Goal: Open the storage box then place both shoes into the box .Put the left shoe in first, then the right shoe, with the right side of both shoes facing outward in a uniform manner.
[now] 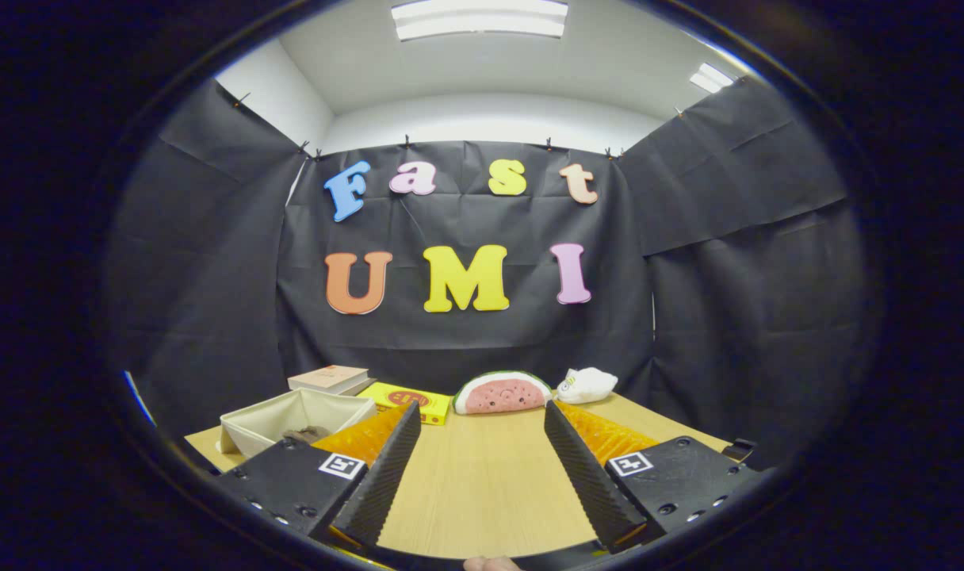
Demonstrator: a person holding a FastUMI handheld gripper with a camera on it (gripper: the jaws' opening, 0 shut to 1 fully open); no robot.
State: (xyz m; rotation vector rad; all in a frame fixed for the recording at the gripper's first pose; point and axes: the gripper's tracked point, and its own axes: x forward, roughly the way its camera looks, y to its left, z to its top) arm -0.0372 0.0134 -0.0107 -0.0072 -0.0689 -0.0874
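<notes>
My gripper (482,416) is held level over the wooden table (482,476), open, with a wide gap and only bare tabletop between its fingers. A beige fabric storage box (292,419) sits open-topped on the table just beyond the left finger (391,468). Something dark brown (306,434), possibly part of a shoe, shows low inside it, mostly hidden by the gripper body. I cannot make out a whole shoe anywhere.
Along the table's far edge lie a stack of books (330,378), a yellow flat box (407,400), a watermelon-slice cushion (503,392) and a white soft toy (587,384). Black cloth walls close the booth on three sides. A fingertip (490,564) shows below the gripper.
</notes>
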